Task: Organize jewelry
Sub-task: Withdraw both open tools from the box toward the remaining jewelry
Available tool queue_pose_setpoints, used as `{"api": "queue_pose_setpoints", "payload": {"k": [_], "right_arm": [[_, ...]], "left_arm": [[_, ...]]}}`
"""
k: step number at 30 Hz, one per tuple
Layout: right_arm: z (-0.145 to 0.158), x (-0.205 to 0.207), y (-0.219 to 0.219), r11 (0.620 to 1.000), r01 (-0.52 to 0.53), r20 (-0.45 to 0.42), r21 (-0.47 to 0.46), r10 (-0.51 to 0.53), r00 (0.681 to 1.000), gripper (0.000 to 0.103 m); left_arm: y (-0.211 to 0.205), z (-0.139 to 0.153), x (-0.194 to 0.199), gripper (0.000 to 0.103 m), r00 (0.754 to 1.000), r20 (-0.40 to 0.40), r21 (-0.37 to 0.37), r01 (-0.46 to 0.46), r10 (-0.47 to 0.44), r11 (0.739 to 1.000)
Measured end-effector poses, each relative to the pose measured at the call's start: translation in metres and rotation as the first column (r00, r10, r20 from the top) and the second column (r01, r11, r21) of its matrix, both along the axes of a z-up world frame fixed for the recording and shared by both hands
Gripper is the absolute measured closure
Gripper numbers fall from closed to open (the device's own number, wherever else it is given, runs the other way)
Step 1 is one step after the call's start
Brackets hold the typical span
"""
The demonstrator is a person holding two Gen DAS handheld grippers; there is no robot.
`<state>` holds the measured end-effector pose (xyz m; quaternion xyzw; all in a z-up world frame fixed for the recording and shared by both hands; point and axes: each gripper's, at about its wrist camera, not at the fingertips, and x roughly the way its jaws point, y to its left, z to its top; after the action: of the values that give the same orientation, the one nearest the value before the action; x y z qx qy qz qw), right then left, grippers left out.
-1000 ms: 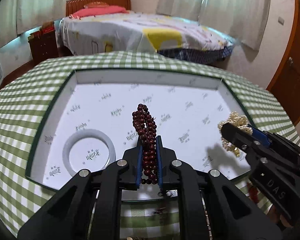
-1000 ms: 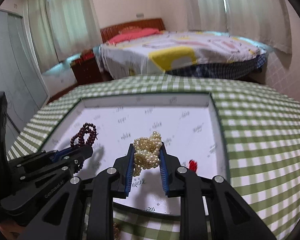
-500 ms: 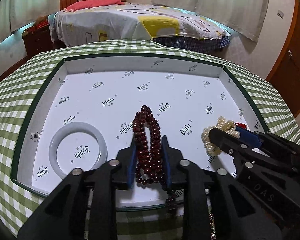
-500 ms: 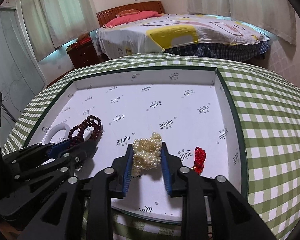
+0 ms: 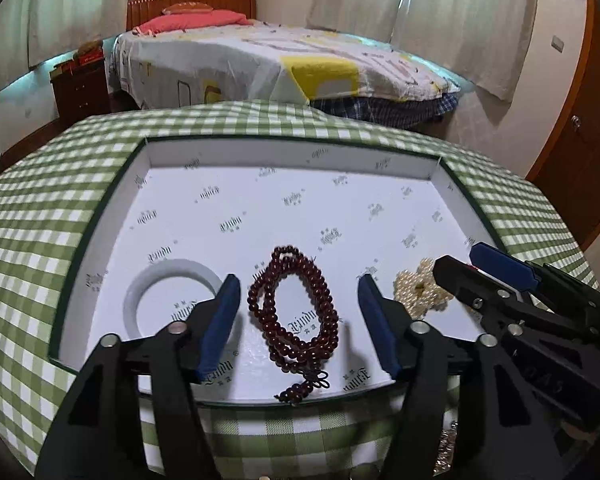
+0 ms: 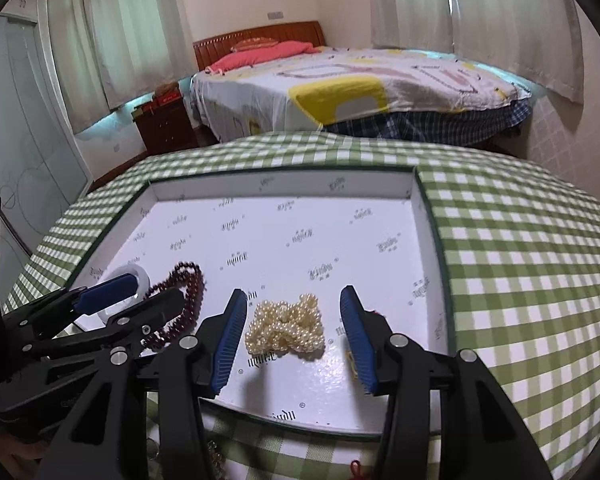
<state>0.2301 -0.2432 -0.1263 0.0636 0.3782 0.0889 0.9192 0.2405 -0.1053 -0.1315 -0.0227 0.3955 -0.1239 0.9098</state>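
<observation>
While both strands lay loose on the white lining of the tray (image 5: 456, 216), the step in hand looked like the letting-go: two pieces of jewelry set down side by side, each now free of its tool. The left gripper (image 5: 298, 322) had just been opening, and its jaws stood spread on either side of the dark red bead strand (image 5: 296, 312), with clear white lining showing between the blue pads and the beads. That strand sat near the tray's front wall, its knotted tail hanging over the front rim. The right gripper (image 6: 294, 338) had likewise just been opening; its jaws stood apart around the pearl strand (image 6: 286, 330), touching it on neither side as far as I could see.

A pale bangle (image 5: 172, 300) lay in the tray's front left corner, just beside the beads, and something small and red lay at the pearls' right, mostly hidden behind the right jaw (I could not tell what it was). The tray sat on the desk (image 6: 520, 248) with its green checked cloth.

To my eye, the next move called for drawing both tools straight back and up without snagging a strand, the beads' overhanging tail being the likeliest catch. More jewelry seemed to glint below the tray's front edge, perhaps the next to fetch.
</observation>
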Motion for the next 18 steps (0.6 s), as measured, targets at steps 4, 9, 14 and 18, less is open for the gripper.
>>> {"api": "queue_pose_setpoints", "payload": {"k": [4,9,14,18], "right_arm": [[0.013,-0.012,-0.005,1.0,0.017,0.04,0.003,-0.017,0.999,0.054],[0.025,-0.032,-0.007,0.999,0.035,0.079,0.002,-0.035,0.996,0.054],[0.03,-0.055,-0.01,0.999,0.053,0.104,0.012,-0.054,0.993,0.054],[0.03,-0.073,-0.009,0.998,0.062,0.123,0.002,-0.062,0.99,0.054]], "left_arm": [[0.001,0.017,-0.013,0.038,0.998,0.058,-0.006,0.001,-0.001,1.0],[0.006,0.034,-0.037,0.036,0.99,0.139,-0.005,-0.007,0.007,1.0],[0.017,0.04,-0.062,0.036,0.985,0.172,-0.008,-0.027,0.028,1.0],[0.027,0.04,-0.081,0.036,0.982,0.181,-0.012,-0.044,0.045,0.999]]}}
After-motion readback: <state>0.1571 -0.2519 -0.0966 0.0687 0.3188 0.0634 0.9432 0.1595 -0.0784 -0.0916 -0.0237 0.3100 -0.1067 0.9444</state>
